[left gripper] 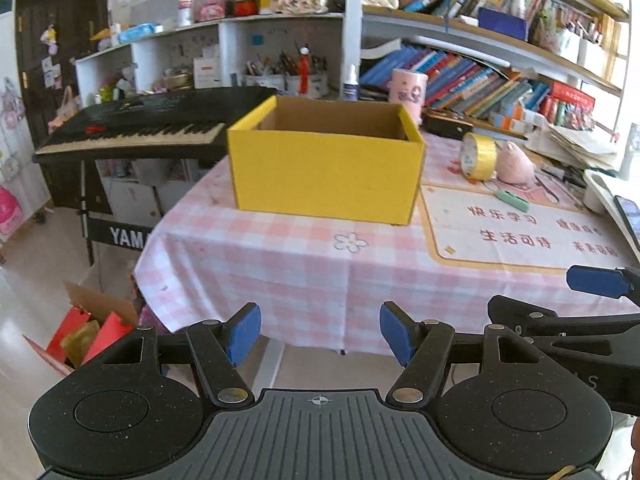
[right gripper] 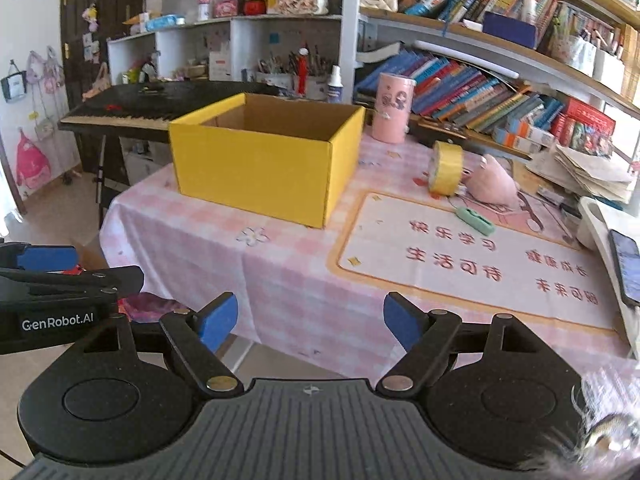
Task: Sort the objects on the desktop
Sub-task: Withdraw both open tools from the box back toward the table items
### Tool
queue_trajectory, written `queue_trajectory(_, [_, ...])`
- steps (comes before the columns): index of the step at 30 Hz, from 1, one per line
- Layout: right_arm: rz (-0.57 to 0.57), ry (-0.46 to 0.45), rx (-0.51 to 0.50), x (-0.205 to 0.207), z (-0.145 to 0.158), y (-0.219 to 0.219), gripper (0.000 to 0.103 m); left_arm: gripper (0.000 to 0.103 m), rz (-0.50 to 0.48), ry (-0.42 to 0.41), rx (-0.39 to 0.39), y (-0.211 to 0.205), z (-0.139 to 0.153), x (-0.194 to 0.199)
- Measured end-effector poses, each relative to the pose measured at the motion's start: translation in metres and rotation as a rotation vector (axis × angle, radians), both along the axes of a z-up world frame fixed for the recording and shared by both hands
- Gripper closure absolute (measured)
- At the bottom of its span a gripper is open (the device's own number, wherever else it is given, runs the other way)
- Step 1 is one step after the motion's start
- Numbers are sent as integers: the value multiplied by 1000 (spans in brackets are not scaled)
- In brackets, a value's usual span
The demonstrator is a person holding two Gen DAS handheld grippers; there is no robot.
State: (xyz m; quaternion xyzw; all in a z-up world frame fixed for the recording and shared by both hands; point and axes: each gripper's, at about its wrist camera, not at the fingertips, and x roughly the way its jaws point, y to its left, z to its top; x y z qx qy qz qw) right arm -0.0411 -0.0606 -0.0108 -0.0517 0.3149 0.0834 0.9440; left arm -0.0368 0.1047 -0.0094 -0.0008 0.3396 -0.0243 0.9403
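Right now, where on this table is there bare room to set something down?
The pink checked tablecloth in front of the yellow cardboard box is bare to the near edge. The printed desk mat is free except its far edge, crowded by the yellow tape roll, pink plush and green eraser-like piece.

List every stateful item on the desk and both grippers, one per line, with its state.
Yellow cardboard box: open-topped, visible inside empty.
Yellow tape roll: standing on edge.
Pink cylindrical cup: upright.
Green flat clip: lying flat.
Left gripper: jaws open, empty.
Right gripper: jaws open, empty.
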Motion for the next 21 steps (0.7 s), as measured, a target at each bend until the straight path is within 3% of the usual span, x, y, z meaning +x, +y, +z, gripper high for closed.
queue_trajectory(21, [-152, 28, 9, 11, -3, -62, 23, 35, -175, 28, 5, -69, -2, 38])
